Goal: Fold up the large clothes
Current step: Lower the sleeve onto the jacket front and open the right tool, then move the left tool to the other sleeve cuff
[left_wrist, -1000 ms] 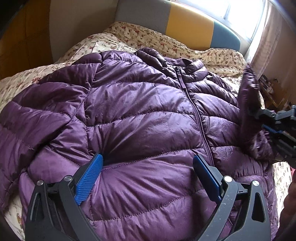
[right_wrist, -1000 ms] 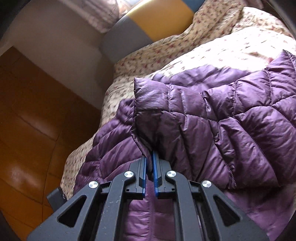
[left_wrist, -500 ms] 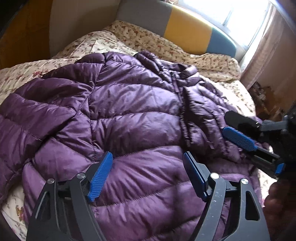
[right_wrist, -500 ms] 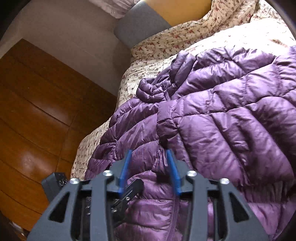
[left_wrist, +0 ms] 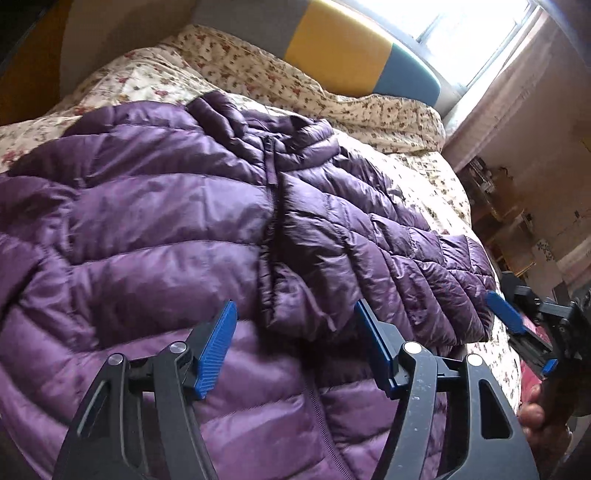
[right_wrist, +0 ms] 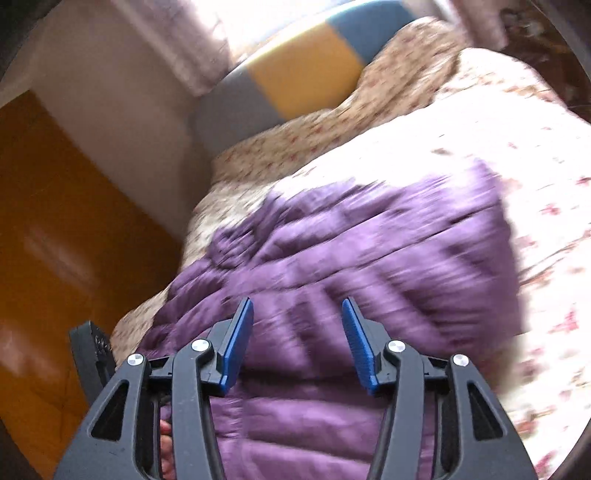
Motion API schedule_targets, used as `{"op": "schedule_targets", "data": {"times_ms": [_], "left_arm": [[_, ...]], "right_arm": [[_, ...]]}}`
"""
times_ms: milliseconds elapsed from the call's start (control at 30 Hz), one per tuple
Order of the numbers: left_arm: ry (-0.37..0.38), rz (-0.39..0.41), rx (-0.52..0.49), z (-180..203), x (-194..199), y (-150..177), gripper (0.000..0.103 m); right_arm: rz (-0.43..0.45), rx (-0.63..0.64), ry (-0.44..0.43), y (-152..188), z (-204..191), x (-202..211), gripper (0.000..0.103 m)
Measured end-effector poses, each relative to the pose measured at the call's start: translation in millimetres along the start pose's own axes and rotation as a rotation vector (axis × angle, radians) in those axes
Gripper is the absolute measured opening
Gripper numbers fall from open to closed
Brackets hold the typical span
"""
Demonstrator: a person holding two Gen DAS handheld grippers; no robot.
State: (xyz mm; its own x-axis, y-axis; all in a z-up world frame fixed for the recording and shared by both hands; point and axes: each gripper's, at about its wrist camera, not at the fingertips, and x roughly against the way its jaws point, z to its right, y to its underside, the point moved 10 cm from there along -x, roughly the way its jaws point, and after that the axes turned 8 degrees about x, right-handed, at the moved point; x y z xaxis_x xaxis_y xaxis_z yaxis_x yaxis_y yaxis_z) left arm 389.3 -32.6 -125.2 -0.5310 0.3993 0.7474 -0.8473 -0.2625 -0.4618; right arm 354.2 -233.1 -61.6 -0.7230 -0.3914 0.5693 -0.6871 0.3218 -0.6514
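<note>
Light source: daylight is admitted through the window (left_wrist: 476,33) behind the headboard (left_wrist: 340,48); it is blown out to white.
Brightness: the room is evenly lit; the bedspread (right_wrist: 461,122) is overexposed in the right wrist view.
Glare: a soft sheen is seen on the jacket (left_wrist: 166,229).
Blur: the right wrist view is heavily smeared; the left wrist view is mostly sharp.
Distortion: fisheye bending and dark corners are seen in both views.

Left gripper (left_wrist: 295,325) closing, right gripper (right_wrist: 297,325) opening, both empty.
</note>
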Motion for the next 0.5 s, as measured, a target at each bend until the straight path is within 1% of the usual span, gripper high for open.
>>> {"op": "schedule_targets", "data": {"times_ms": [33, 67, 100, 167, 233, 300, 333, 400, 500], "left_arm": [[-0.003, -0.002, -0.001, -0.2, -1.8, 0.1, 0.063], [-0.002, -0.009, 0.001, 1.3, -5.6, 0.2, 0.056], [0.009, -0.020, 0.007, 1.8, -8.5, 1.2, 0.043], [-0.012, -0.021, 0.012, -1.4, -12.4, 1.2, 0.036], [-0.027, -0.021, 0.003, -4.0, -14.4, 1.6, 0.021], [-0.039, -0.009, 0.000, -8.9, -12.8, 1.2, 0.014], [-0.033, -0.007, 0.006, -10.1, -11.8, 1.0, 0.010], [-0.020, 0.014, 0.009, -12.6, -4.8, -1.0, 0.008], [-0.029, 0.047, 0.021, -21.4, 8.7, -5.8, 0.008]], "right_arm": [[0.020, -0.021, 0.026, -4.7, 15.6, 7.0, 0.051], [0.032, -0.038, 0.045, -7.3, 27.3, 10.7, 0.051], [0.041, -0.052, 0.061, -9.8, 37.7, 12.4, 0.051], [0.049, -0.083, 0.094, -12.3, 58.4, 15.1, 0.051], [0.042, -0.098, 0.115, -10.3, 71.4, 12.7, 0.051], [0.032, -0.101, 0.125, -6.4, 75.5, 9.4, 0.051], [0.026, -0.101, 0.127, -4.2, 76.8, 7.2, 0.051], [0.015, -0.093, 0.129, -1.9, 73.8, 0.0, 0.051], [0.003, -0.078, 0.121, 0.2, 65.3, -8.2, 0.051]]}}
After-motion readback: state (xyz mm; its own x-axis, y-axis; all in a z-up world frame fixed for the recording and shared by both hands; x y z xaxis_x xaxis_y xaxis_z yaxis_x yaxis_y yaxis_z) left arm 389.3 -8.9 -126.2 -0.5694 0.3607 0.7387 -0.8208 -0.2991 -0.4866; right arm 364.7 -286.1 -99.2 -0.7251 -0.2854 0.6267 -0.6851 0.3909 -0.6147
